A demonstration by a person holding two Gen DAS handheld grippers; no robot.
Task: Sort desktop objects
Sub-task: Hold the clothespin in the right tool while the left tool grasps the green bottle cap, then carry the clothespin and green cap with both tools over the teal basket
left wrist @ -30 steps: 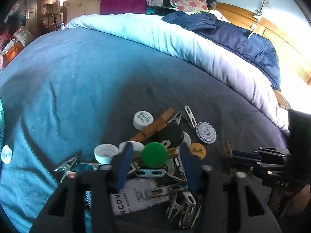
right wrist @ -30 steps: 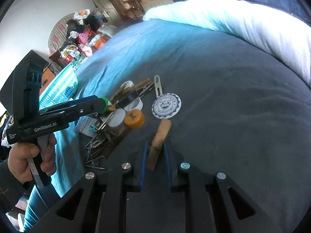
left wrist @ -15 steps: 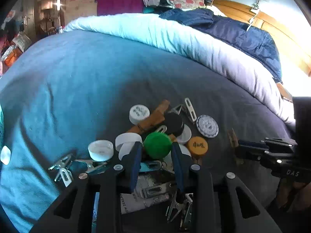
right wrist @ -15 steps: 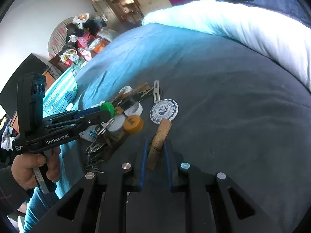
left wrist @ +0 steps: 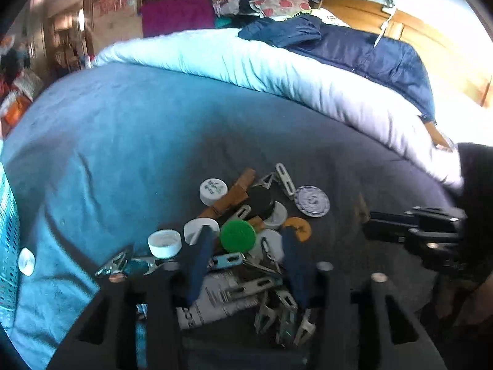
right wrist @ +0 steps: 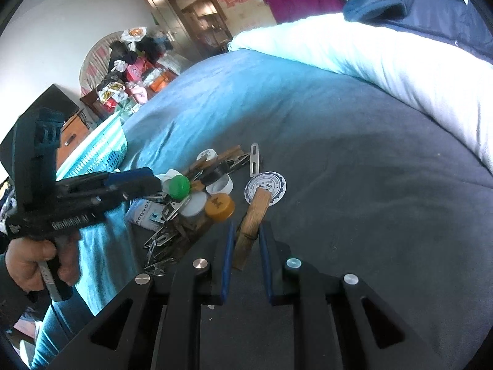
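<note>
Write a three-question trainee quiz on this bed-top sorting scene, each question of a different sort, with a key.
1. True or false: the left gripper has its fingers spread on either side of the green cap, not clamped on it.
2. Multiple choice: between the right gripper's fingers sits A) the orange cap, B) a wooden clothespin, C) the round badge.
3. Fill in: in the left wrist view, the lone white cap lies apart from the pile, beside the ____ basket.

Key: 1 true; 2 B; 3 turquoise.
</note>
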